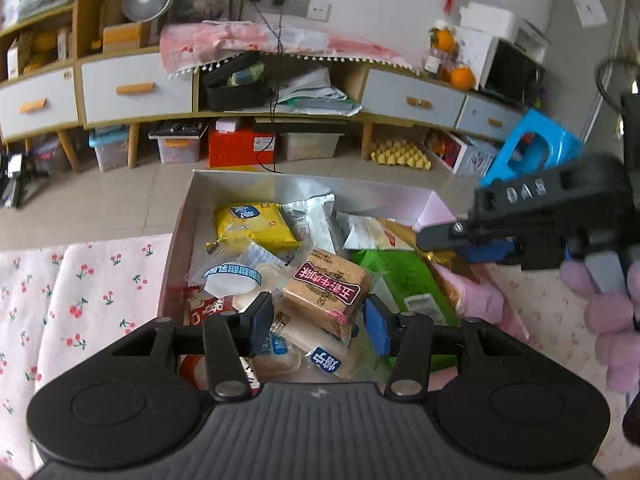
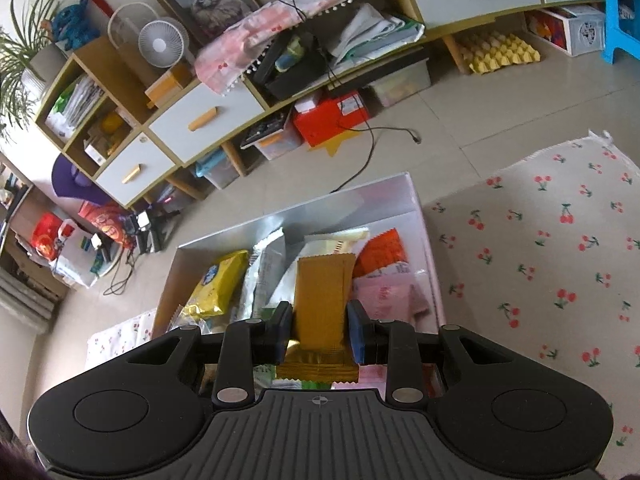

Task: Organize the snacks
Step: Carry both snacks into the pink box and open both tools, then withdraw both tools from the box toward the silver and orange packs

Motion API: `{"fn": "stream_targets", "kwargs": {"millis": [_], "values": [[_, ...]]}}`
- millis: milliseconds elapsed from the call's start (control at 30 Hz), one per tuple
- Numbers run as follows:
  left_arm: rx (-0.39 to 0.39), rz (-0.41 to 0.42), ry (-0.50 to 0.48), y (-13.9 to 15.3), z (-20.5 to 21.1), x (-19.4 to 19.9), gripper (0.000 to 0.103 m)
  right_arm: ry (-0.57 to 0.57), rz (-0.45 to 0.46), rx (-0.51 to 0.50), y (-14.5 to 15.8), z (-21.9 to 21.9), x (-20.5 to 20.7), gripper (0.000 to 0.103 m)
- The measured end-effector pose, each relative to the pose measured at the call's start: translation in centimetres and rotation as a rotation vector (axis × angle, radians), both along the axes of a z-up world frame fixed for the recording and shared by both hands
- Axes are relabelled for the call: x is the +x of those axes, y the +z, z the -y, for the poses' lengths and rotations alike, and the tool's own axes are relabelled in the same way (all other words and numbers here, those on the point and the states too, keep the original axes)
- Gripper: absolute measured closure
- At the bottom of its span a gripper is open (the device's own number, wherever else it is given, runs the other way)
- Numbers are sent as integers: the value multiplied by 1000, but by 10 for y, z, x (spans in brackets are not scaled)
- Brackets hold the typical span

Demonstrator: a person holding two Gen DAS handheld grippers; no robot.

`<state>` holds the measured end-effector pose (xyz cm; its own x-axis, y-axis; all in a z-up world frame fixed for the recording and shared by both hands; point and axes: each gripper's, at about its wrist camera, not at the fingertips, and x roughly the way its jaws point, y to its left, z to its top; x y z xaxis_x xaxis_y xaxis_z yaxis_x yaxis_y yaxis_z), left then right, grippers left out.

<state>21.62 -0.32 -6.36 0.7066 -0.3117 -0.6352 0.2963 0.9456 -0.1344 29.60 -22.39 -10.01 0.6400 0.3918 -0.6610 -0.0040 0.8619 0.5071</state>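
Cherry-print cloth (image 2: 560, 264), snack box (image 2: 416, 208), right hand-held gripper (image 2: 318, 334) clamping gold packet (image 2: 322, 292), left hand-held gripper (image 1: 316, 326) apart

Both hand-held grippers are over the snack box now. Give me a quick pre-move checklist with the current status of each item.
1. Right hand-held gripper shut on the gold packet: ok.
2. Gold packet over the snack box, not over the cherry-print cloth: ok.
3. Left hand-held gripper around the brown beef-snack packet: ok.
4. Left pads pressing that packet: cannot tell.
5. Free floor space left in the box: not ok, packets are piled.
6. The two hand-held grippers apart from each other: ok.
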Motion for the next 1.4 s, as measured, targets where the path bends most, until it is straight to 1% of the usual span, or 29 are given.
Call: {"fn": "stream_targets", "kwargs": {"millis": [133,200,233,333,367,433,467,533,633,733,800,1000,1133,1267,1400], "values": [[-28,-11,6,0,-4,-1,55,4,8,-6,2,-4,1,75],[-29,-10,13,0,-5,-1,51,3,10,-5,2,-3,3,74],[-29,-8,15,0,-5,-1,48,3,12,-6,3,-3,3,72],[-24,-9,19,-1,-4,0,39,-4,27,4,6,-2,2,69],[-24,-9,20,-1,-5,0,36,-5,30,13,7,-1,1,67],[-31,-14,18,0,-5,1,32,-10,30,22,9,1,0,56],[-36,-19,15,1,-5,1,26,-13,31,19,10,1,0,54],[-37,-25,19,2,-4,0,19,-12,32,8,13,3,-2,54],[-18,-29,23,5,-2,-2,18,-17,33,-1,17,5,-7,50],[-14,-19,31,9,-2,-7,14,-23,34,0,21,9,-14,50],[-8,-11,35,12,-2,-10,13,-23,34,-6,25,11,-20,49],[2,-13,73,22,-3,-18,10,-7,56,-34,44,19,-43,41],[34,-6,89,31,-1,-27,7,9,73,-67,54,23,-61,33],[60,11,96,41,-2,-40,4,9,70,-76,59,27,-76,32],[79,11,109,45,-5,-51,2,7,69,-70,63,30,-93,26]]}}
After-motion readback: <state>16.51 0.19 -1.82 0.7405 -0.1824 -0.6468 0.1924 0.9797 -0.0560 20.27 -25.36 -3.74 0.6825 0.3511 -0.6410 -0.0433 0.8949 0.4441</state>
